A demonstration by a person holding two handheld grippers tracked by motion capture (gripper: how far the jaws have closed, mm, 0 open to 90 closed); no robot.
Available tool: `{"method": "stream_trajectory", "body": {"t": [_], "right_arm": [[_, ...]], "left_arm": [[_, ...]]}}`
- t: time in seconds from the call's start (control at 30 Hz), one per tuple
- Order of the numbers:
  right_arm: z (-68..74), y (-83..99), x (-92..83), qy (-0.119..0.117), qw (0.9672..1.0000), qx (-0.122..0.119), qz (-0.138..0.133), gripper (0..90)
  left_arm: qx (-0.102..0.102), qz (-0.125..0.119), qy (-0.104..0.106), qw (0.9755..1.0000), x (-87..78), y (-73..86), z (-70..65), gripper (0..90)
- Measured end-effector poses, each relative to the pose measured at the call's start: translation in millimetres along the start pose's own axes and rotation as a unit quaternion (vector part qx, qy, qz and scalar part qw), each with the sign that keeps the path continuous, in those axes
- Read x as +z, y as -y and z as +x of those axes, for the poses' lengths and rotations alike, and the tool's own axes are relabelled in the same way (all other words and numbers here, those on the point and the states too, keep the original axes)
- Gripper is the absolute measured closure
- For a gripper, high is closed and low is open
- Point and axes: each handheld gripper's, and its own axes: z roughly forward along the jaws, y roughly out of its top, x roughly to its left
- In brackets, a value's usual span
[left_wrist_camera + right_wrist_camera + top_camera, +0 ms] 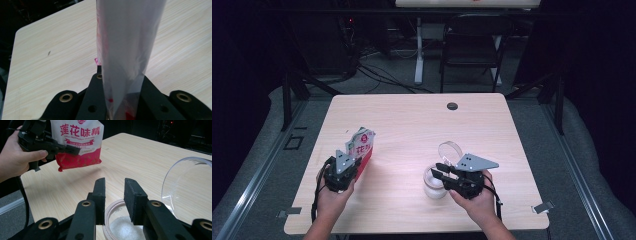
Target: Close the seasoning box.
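My left gripper (354,162) is shut on the lower edge of a red and white seasoning pouch (362,142) and holds it upright, lifted off the table at the left. In the left gripper view the pouch (127,37) rises edge-on between the black jaws. The right gripper view shows the pouch (80,145) face-on, pinched by the left gripper (72,148). A small glass jar (434,189) with white powder (120,225) stands at the front right, its clear hinged lid (187,185) tipped open. My right gripper (115,187) hovers over the jar's mouth, jaws apart, nothing between the pads.
The wooden table (412,120) has a black round cap (452,106) near its far edge. Metal clips (543,206) sit at its front corners. A black chair (472,45) and a white desk leg (418,50) stand beyond the table.
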Motion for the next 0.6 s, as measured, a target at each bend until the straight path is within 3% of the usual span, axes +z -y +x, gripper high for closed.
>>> {"method": "stream_trajectory", "body": {"t": [0.4, 0.6], "right_arm": [[-1.2, 0.7, -0.1, 0.001, 1.0, 0.002, -0.001, 71.2], [-1.3, 0.7, 0.2, 0.002, 1.0, 0.002, 0.0, 71.3]], "left_arm": [[-0.015, 0.018, -0.036, 0.9991, 5.6, 10.7, 14.0, 89.6], [0.012, 0.031, -0.072, 0.9969, 11.0, 12.0, 15.2, 89.0]]}}
